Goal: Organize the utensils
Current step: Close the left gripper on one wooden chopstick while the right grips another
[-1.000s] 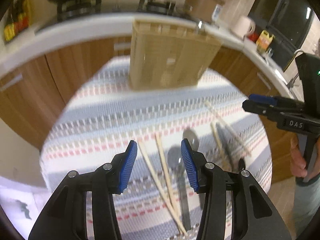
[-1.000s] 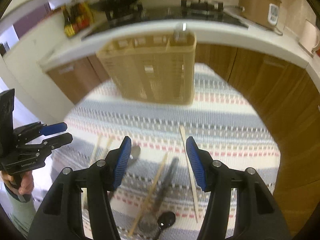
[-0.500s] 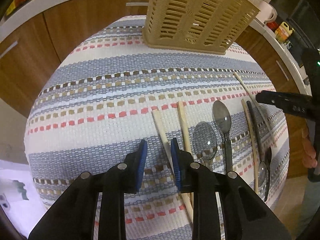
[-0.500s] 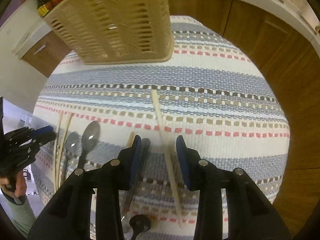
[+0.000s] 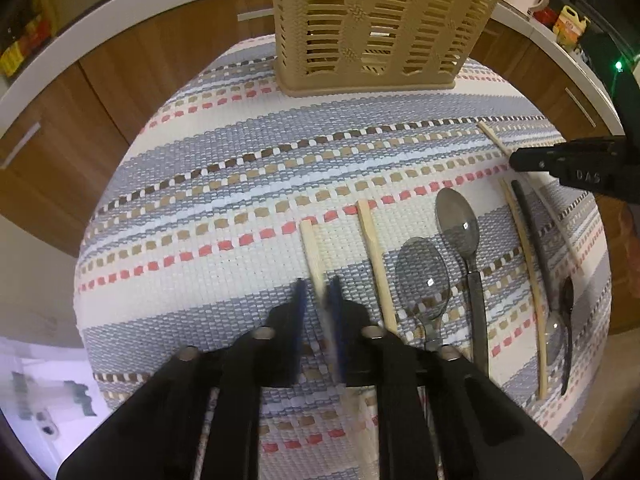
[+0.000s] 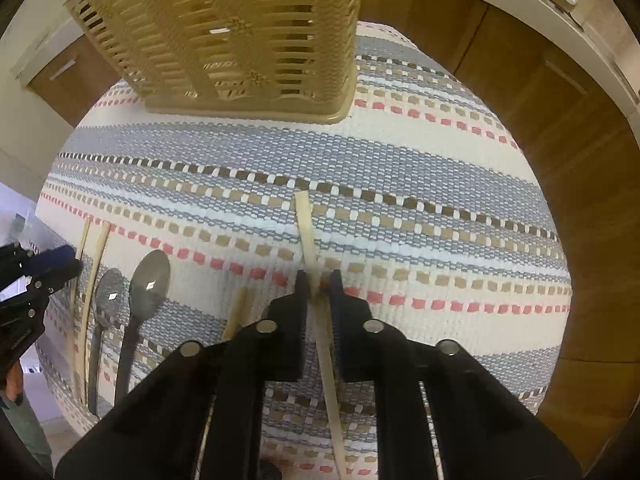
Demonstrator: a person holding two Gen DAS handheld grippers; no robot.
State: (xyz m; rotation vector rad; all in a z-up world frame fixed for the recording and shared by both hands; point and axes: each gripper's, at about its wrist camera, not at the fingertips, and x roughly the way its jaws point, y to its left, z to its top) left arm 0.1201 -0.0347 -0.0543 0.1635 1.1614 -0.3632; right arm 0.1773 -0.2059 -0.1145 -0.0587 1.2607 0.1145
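Note:
Wooden chopsticks and metal spoons lie on a striped cloth. My left gripper (image 5: 318, 292) is shut on the leftmost chopstick (image 5: 310, 248), low at the cloth. Beside it lie another chopstick (image 5: 374, 256) and two spoons (image 5: 456, 220). My right gripper (image 6: 319, 284) is shut on the rightmost chopstick (image 6: 306, 228), also down at the cloth. A beige slotted utensil basket (image 5: 380, 20) stands at the far side of the cloth, also seen in the right wrist view (image 6: 240, 32).
Further right lie a third chopstick (image 5: 524, 264) and a dark-handled spoon (image 5: 560, 308). The right gripper shows in the left wrist view (image 5: 576, 168). Wooden cabinets (image 5: 100, 80) and a white counter edge lie behind the table.
Both grippers dropped toward the cloth and closed, each onto a chopstick. One second ago both were wide open and higher.

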